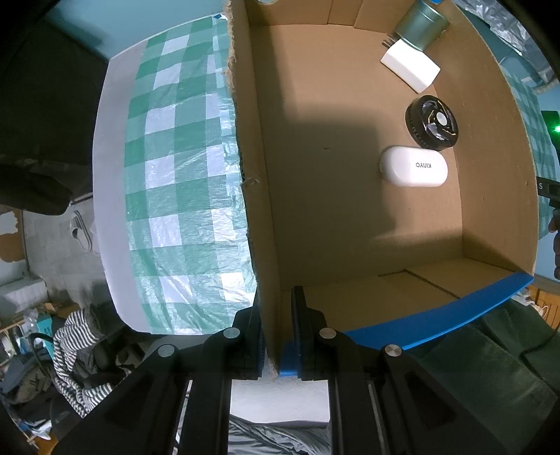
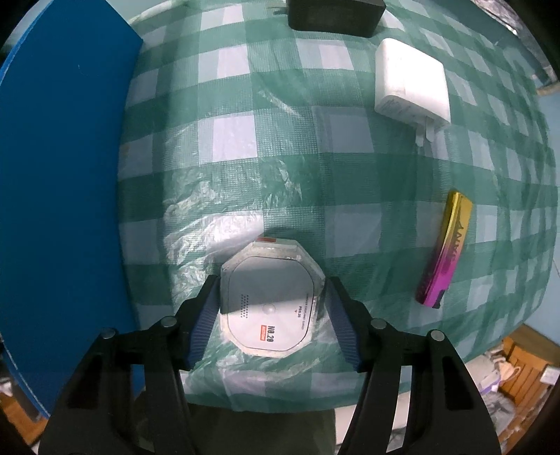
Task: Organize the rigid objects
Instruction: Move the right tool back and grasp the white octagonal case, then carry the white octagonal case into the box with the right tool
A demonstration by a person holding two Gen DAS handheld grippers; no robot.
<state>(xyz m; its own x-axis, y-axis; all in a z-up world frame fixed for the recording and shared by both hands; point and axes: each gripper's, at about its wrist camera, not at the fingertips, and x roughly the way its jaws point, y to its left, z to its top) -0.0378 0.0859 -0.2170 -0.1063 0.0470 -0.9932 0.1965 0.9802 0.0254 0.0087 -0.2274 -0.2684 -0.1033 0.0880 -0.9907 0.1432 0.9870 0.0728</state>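
L gripper pointed straight down, jaws clamped on the near wall of the cardboard box, 1 jaw outside, 1 inside. Box sat on the worktop w/ green-white check cloth. Inside, along the far-right side: white case marked KINYO, black round fan-like disc just beside it, white charger block further back, grey-green tin in the corner touching the charger.

R gripper also pointed down, jaws apart and straddling the grey octagonal device marked NO.20 on the check cloth; L pad looked at its edge, R pad w/ a small gap, can't confirm contact. Device lay flat outside the box. Well apart: white plug adapter, pink-gold bar, black block at the top edge. Blue panel on the left.
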